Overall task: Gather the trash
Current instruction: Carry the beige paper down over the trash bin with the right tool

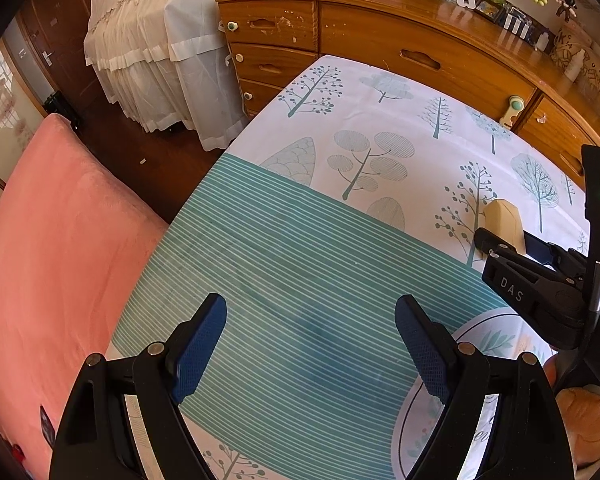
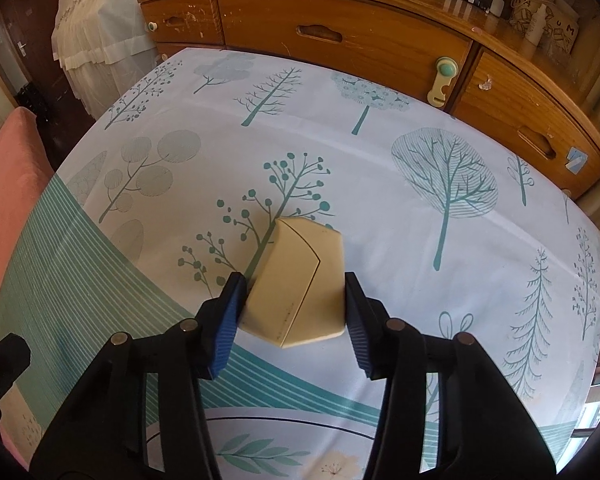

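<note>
A small beige cardboard box (image 2: 300, 256) with angled corners lies on the tree-print tablecloth (image 2: 380, 200). My right gripper (image 2: 293, 286) reaches down over it, and its blue pads touch the box's left and right sides, so it is shut on the box. In the left wrist view the same box (image 1: 500, 214) shows at the far right, with the right gripper (image 1: 504, 246) around it. My left gripper (image 1: 310, 304) hangs open over the teal striped part of the cloth (image 1: 279, 248), with nothing between its fingers.
A wooden dresser (image 2: 380, 40) with drawers and clutter on top runs along the table's far edge. A pink padded seat (image 1: 51, 240) borders the table on the left. A white lace-covered piece of furniture (image 1: 151, 60) stands beyond it on the dark floor.
</note>
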`<state>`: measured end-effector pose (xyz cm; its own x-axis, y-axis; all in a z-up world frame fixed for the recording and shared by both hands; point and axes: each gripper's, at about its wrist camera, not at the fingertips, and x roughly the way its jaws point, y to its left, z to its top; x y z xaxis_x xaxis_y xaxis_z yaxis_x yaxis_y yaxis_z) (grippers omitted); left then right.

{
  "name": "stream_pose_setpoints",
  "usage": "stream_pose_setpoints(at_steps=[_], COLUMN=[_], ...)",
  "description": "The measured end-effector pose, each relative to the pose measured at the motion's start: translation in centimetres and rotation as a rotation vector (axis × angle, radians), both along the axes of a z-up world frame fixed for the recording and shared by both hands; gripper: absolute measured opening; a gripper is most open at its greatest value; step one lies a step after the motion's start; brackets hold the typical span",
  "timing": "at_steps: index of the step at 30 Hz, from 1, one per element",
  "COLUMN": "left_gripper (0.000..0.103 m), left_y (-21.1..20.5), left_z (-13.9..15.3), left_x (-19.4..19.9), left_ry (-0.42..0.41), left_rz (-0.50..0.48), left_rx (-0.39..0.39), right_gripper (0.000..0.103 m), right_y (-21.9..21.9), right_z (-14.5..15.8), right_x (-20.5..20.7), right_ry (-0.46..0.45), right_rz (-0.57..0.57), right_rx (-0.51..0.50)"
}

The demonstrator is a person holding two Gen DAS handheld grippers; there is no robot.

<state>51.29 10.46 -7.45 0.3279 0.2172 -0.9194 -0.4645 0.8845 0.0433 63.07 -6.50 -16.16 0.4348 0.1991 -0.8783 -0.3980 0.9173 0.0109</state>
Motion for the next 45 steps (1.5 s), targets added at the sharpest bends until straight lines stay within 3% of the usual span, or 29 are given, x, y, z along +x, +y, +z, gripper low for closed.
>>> stream_pose_setpoints(at_steps=[11, 22, 28, 36, 41, 45], left_gripper=[0.087, 0.087, 0.087, 0.087, 0.087, 0.087], left_y=[0.3, -2.7, -3.1, -2.2, -1.5, -1.4], left_z=[1.0, 3.2, 4.8, 7.5, 8.1, 7.4], left_x=[-3.0, -11.3, -18.3, -29.6, -36.8, -41.6], left_ry=[-0.014, -0.041, -0.075, -0.126, -0.131, -0.108], left_rz=[-0.004, -0.112, -0.207, -0.360, -0.458, -0.513], left_rx=[-0.024, -0.006, -0.032, -0.063, -0.045, -0.038], right_gripper=[0.045, 0.045, 0.045, 0.045, 0.045, 0.045], right_y=[-1.7, -4.6, -6.3, -6.8, -6.1, -5.3], right_z=[2.0, 6.6, 9.4, 12.4, 12.1, 10.4], right_x=[-3.8, -14.0, -22.3, -37.5, -47.4, -53.8], right_ry=[0.004, 0.003, -0.011, -0.045, -0.042, 0.013], right_rz=[0.008, -0.010, -0.059, -0.171, -0.241, -0.278], right_rx=[0.129, 0.250, 0.292, 0.324, 0.335, 0.333])
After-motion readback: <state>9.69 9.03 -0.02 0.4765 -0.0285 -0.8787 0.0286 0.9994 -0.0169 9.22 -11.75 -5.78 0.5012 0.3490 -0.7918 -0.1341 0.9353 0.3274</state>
